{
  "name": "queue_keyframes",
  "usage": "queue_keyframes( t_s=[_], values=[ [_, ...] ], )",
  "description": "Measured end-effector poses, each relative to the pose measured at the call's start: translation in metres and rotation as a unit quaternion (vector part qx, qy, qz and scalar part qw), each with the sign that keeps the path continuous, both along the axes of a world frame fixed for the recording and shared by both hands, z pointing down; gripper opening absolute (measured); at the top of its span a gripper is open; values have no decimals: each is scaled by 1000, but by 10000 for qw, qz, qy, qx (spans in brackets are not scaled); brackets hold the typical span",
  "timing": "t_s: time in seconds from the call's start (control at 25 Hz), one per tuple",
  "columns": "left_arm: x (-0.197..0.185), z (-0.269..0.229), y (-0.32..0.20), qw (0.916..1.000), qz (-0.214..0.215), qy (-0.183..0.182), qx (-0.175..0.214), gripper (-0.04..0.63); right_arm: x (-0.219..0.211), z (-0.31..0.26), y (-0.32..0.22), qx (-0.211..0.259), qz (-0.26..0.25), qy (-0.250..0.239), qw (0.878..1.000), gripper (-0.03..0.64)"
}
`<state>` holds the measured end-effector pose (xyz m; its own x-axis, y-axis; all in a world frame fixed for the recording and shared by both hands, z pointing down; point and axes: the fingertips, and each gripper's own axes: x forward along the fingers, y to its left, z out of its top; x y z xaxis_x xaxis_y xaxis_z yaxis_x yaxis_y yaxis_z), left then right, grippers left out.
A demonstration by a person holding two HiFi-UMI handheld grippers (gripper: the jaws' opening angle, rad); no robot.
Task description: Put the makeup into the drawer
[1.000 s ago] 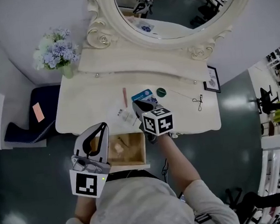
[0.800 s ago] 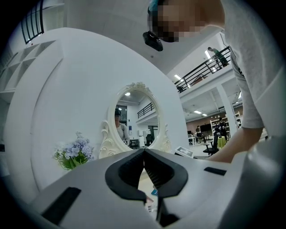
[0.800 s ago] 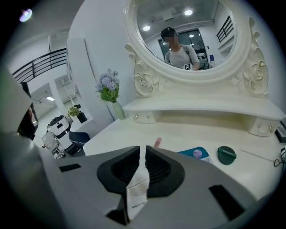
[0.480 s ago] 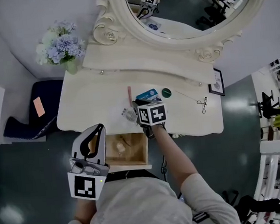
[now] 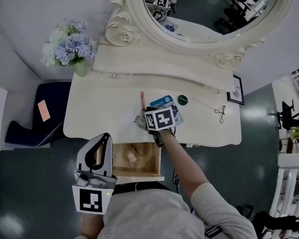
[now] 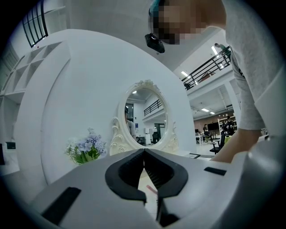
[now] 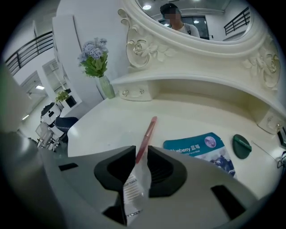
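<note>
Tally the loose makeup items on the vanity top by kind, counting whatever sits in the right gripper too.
pink makeup stick: 1
blueberry face mask packet: 1
dark green oval case: 1
eyelash curler: 1
clear plastic packet, between the jaws of the right gripper: 1
Total: 5

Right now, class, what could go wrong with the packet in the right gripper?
The clear plastic packet is thin film pinched by the right gripper, so it may slip. The slim pink stick lies just beyond it and could get nudged. The open wooden drawer is small; a drop might miss.
</note>
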<state>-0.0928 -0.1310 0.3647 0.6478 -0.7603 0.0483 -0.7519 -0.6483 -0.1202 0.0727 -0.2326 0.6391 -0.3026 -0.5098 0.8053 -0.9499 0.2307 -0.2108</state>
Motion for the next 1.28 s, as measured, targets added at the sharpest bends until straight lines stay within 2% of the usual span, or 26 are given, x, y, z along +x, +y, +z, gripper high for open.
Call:
queue_keyframes(
  t_s=[0.16, 0.28, 0.6, 0.92, 1.28],
  values=[
    [-3, 1, -2, 10000, -57, 35, -48, 15, -1, 4, 0, 41, -95, 241, 9997, 81],
    [-6, 1, -3, 9999, -105, 101, -67, 15, 1, 4, -1, 159, -158, 434, 9988, 55],
    [-5, -1, -4, 9999, -101, 65, -56, 14, 4, -2, 0, 449, -235, 442, 9977, 43],
    [-1, -4, -4, 9999, -77, 95, -24, 14, 1, -39, 9, 1084, -236, -6, 9938, 43],
    [3, -8, -1, 9999, -58, 133, 26, 14, -2, -81, 33, 1710, -139, -617, 9832, 43]
  ],
)
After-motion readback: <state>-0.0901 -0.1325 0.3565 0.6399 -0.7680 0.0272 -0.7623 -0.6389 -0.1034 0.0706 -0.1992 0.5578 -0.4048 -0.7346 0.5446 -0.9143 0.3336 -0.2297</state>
